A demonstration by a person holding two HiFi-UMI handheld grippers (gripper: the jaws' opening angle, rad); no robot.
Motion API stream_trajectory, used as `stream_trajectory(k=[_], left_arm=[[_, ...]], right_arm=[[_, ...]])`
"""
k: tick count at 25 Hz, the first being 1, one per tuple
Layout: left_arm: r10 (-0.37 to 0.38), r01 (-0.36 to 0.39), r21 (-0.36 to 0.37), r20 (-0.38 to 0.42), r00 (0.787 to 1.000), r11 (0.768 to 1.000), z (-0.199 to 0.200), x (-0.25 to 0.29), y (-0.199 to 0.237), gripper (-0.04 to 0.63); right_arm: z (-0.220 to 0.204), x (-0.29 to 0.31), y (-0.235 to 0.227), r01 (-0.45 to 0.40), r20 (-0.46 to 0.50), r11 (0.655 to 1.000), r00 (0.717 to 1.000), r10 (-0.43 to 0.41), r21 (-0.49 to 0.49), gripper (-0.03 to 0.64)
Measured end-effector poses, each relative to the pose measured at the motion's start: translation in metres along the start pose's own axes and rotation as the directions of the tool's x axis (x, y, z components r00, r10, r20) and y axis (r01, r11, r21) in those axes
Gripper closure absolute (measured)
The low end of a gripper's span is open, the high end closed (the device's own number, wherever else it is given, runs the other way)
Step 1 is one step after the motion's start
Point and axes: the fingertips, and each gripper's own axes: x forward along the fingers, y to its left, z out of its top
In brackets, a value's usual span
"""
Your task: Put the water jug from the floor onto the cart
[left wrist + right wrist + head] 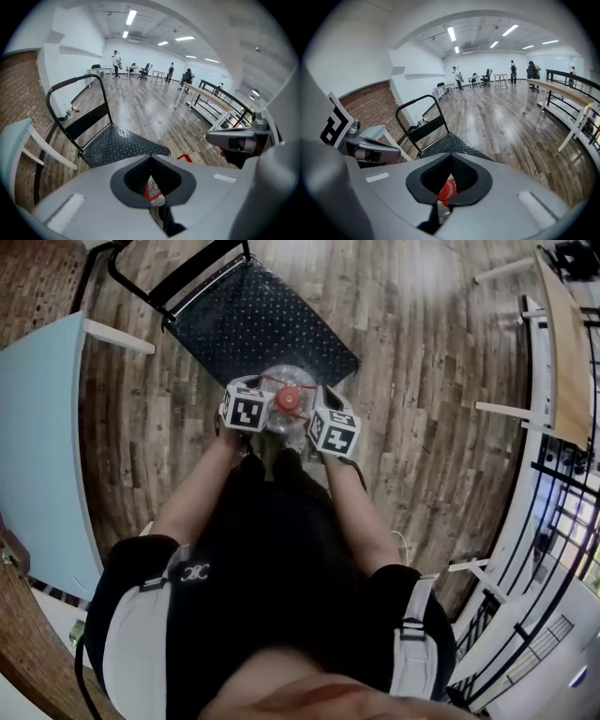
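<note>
A clear water jug (281, 381) with a red cap (289, 399) hangs just off the near edge of the black flatbed cart (253, 324). It sits between my two grippers. My left gripper (255, 390) presses at its left side and my right gripper (326, 397) at its right. Both have their jaw tips together. In the left gripper view the shut jaws (150, 158) frame the jug's red-and-white label (153, 191), with the cart deck (122, 145) beyond. Through the shut right gripper (451, 157) I see the red cap (446, 188).
The cart's black push handle (178, 277) rises at its far end. A pale blue table (42, 427) stands at the left, a wooden desk (562, 352) and a black railing (553, 521) at the right. People (116, 61) stand far back in the room.
</note>
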Motion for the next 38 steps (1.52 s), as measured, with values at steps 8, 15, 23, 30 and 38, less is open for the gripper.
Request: stream_trajectory(k=[8, 15, 23, 30, 38], left_arm=[[0.021, -0.024, 0.039, 0.086, 0.996, 0.999, 0.053, -0.04, -0.009, 0.595], [0.01, -0.017, 0.05, 0.144, 0.989, 0.999, 0.075, -0.059, -0.011, 0.595], [-0.001, -0.005, 0.042, 0.159, 0.987, 0.999, 0.075, -0.055, -0.014, 0.595], [-0.023, 0.016, 0.058, 0.134, 0.991, 0.998, 0.074, -0.053, -0.026, 0.595], [-0.004, -0.004, 0.066, 0.121, 0.993, 0.998, 0.069, -0.05, -0.026, 0.595]], right_arm=[[0.052, -0.027, 0.015, -0.019, 0.097, 1.0, 0.995, 0.019, -0.004, 0.604], [0.074, -0.039, 0.016, -0.018, 0.149, 0.999, 0.989, 0.012, 0.037, 0.604], [0.075, -0.047, 0.035, -0.08, 0.152, 0.995, 0.984, 0.088, -0.054, 0.606], [0.069, -0.047, 0.021, -0.085, 0.147, 0.996, 0.986, 0.083, 0.007, 0.606], [0.067, -0.049, 0.017, -0.093, 0.146, 0.995, 0.986, 0.085, 0.044, 0.606]])
